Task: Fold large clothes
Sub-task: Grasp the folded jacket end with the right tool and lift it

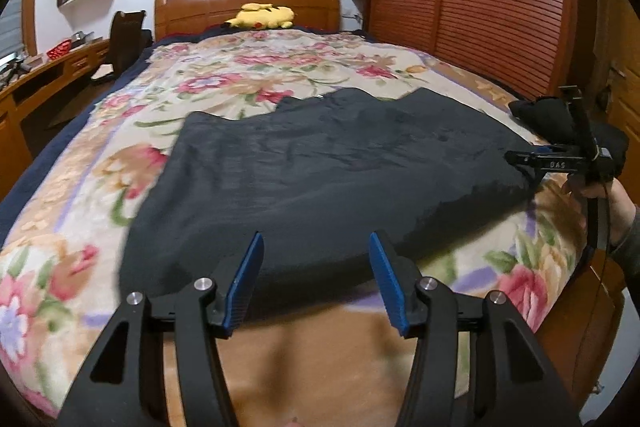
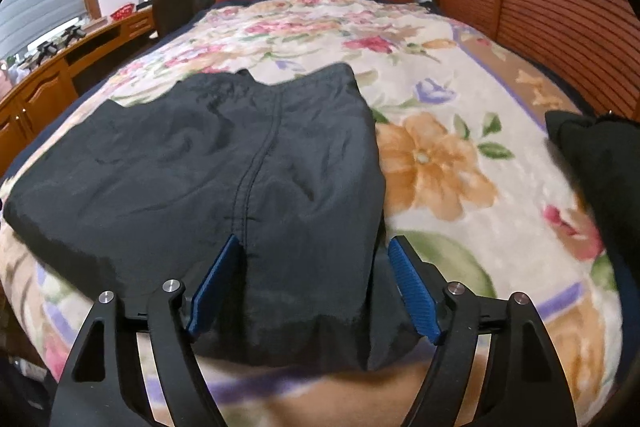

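On the floral bedspread [image 1: 280, 67] the dark folded garment [image 1: 320, 163] lies flat near the bed's foot. Both hand-held grippers are apart and empty: left [image 1: 316, 283] over the near hem, right [image 2: 312, 287] straddling it, both angled downward. A shallow pinch could drag the layers and undo the fold.

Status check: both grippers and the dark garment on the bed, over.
Left gripper open, empty. Right gripper open, straddling the near hem, not pinching. Dark garment flat on floral blanket. Second dark bundle at right, clear of it.
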